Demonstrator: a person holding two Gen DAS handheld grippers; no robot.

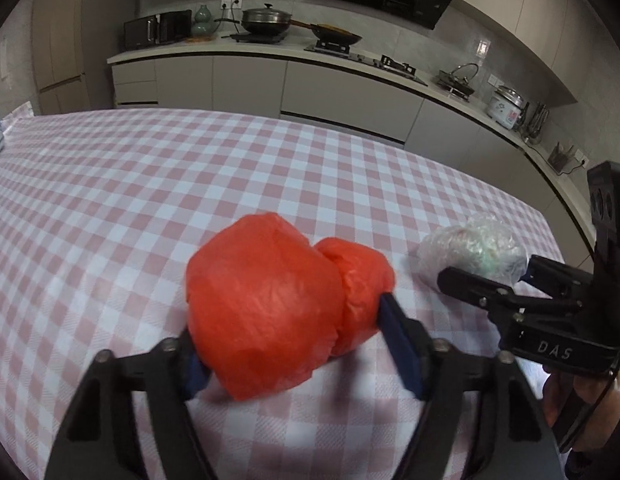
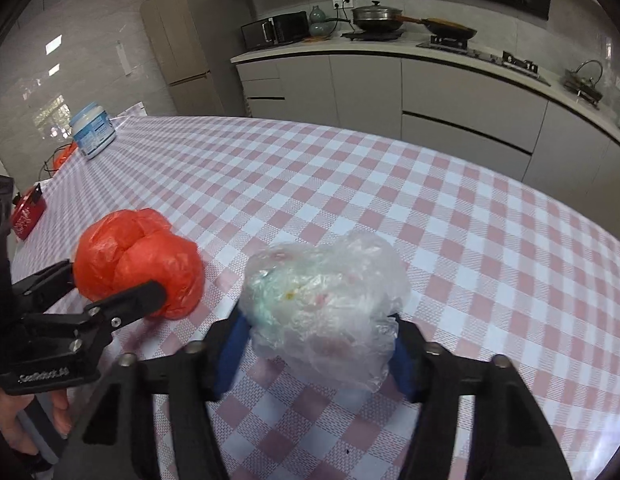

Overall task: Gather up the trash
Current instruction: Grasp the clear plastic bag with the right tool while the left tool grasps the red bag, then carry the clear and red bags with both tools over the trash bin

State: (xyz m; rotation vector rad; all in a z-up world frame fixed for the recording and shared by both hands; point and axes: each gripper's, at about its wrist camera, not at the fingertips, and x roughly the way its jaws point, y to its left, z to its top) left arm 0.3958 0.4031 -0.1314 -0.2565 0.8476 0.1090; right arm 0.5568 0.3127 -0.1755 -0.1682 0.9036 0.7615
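A balled red plastic bag (image 1: 262, 304) lies on the pink-and-white checked table (image 1: 190, 168). My left gripper (image 1: 292, 340) is closed around it, with a blue pad touching each side. To its right sits a crumpled clear plastic bag (image 1: 470, 248) with scraps inside, between the fingers of my right gripper (image 1: 488, 270). In the right wrist view the clear bag (image 2: 326, 284) fills the gap of the right gripper (image 2: 318, 328), both pads pressing on it. The red bag (image 2: 138, 256) and left gripper (image 2: 110, 280) show at the left.
A white-and-blue jar (image 2: 93, 130) stands at the table's far left corner, with a small red object (image 2: 28, 212) and an orange bag (image 2: 64, 158) beyond the left edge. A kitchen counter (image 1: 270, 52) with pots runs behind the table. A hand (image 2: 14, 428) holds the left gripper.
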